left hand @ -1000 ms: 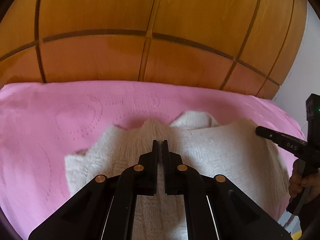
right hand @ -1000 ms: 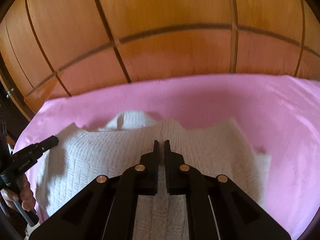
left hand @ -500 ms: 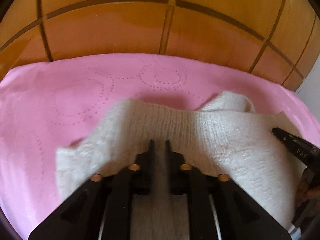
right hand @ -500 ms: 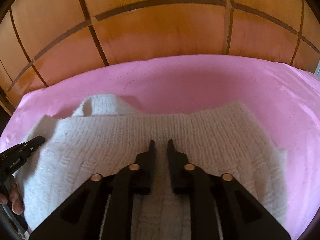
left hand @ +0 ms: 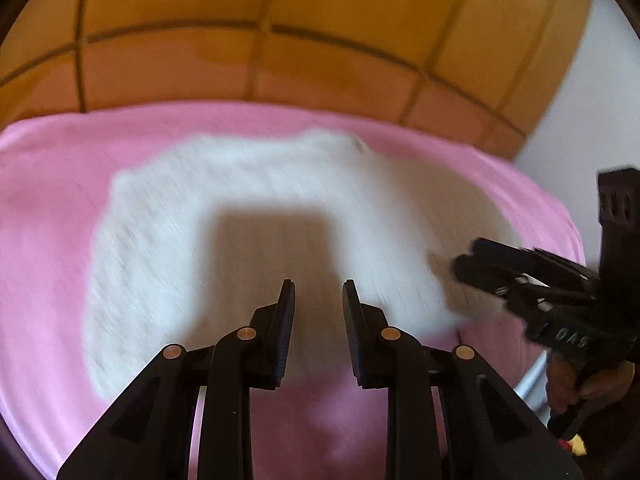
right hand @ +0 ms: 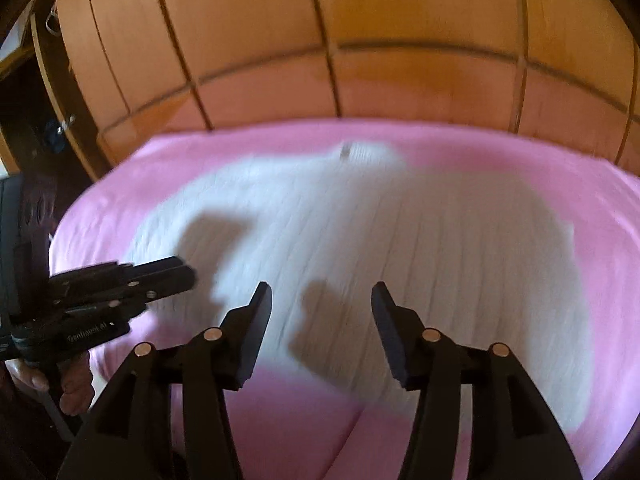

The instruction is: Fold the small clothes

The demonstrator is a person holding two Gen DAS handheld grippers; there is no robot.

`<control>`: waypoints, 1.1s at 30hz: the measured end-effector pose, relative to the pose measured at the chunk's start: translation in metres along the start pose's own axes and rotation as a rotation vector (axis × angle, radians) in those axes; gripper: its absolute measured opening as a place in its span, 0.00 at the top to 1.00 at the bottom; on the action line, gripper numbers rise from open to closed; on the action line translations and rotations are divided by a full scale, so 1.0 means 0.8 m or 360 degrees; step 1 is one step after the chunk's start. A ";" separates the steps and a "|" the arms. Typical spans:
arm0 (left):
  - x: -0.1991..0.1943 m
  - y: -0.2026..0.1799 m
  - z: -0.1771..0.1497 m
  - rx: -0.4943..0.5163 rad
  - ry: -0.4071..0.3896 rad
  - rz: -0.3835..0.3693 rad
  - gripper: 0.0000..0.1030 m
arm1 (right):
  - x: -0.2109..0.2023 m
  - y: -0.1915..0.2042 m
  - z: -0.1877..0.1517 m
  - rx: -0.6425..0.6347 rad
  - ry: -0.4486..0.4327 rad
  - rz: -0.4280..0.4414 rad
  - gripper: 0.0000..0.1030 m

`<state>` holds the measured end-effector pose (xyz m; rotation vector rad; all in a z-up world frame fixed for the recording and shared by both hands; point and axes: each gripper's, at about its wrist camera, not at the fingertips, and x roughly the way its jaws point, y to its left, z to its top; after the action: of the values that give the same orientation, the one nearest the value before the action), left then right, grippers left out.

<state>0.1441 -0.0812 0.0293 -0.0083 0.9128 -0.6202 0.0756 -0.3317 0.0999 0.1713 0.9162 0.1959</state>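
Observation:
A white knitted garment (left hand: pixel 240 216) lies folded on the pink bedcover (left hand: pixel 44 208); it also shows in the right wrist view (right hand: pixel 420 240). My left gripper (left hand: pixel 319 294) is open and empty, raised above the garment's near edge. My right gripper (right hand: pixel 322 294) is open wider and empty, also above the near edge. Each gripper shows from the side in the other's view: the right one (left hand: pixel 520 276) and the left one (right hand: pixel 132 280). Both views are blurred by motion.
A wooden panelled headboard (left hand: pixel 280 40) rises behind the bed, also in the right wrist view (right hand: pixel 360 40). A white wall (left hand: pixel 580 120) stands at the right. The pink bedcover (right hand: pixel 520 148) surrounds the garment on all sides.
Both grippers have opened, let go of the garment and drawn back and up. The garment now lies flat on the bedcover.

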 end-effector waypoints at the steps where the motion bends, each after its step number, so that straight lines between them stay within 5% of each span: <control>1: 0.009 -0.004 -0.009 0.0013 0.0030 0.0031 0.78 | 0.007 -0.001 -0.016 0.0021 0.0044 -0.0027 0.50; 3: 0.027 -0.010 -0.022 0.0043 0.0095 0.0063 0.78 | 0.022 -0.006 -0.036 0.0023 0.0101 -0.0113 0.49; 9: 0.024 -0.017 -0.018 0.0048 0.0026 0.0149 0.75 | 0.018 -0.009 -0.044 0.0064 0.0071 -0.0087 0.49; 12: 0.007 -0.028 -0.017 0.0030 -0.0031 0.0121 0.62 | -0.010 -0.025 -0.032 0.0176 0.0015 -0.0031 0.46; 13: 0.003 -0.034 -0.017 0.0040 -0.0053 0.0103 0.56 | -0.024 -0.037 -0.028 0.0218 -0.0036 -0.0071 0.42; 18: 0.011 -0.038 -0.027 0.0044 -0.0006 0.0160 0.55 | -0.048 -0.112 -0.036 0.0448 -0.0059 -0.0257 0.41; 20: 0.004 -0.037 -0.030 0.0022 -0.0022 0.0154 0.55 | -0.036 -0.154 -0.051 0.0600 0.0024 -0.0310 0.53; 23: -0.017 -0.024 -0.021 -0.0011 -0.0106 0.0216 0.55 | -0.037 -0.184 -0.069 0.0753 -0.0073 -0.0146 0.53; 28: -0.051 0.049 0.008 -0.0294 -0.0215 0.0414 0.55 | -0.035 -0.161 -0.067 0.0623 -0.0066 -0.0251 0.49; 33: -0.053 0.132 0.015 -0.0587 -0.0137 0.0373 0.55 | -0.039 -0.160 -0.071 0.0624 -0.0065 -0.0260 0.44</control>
<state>0.1863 0.0244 0.0406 -0.2535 0.9177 -0.2268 0.0242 -0.4598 0.0602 0.4597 0.9163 -0.1408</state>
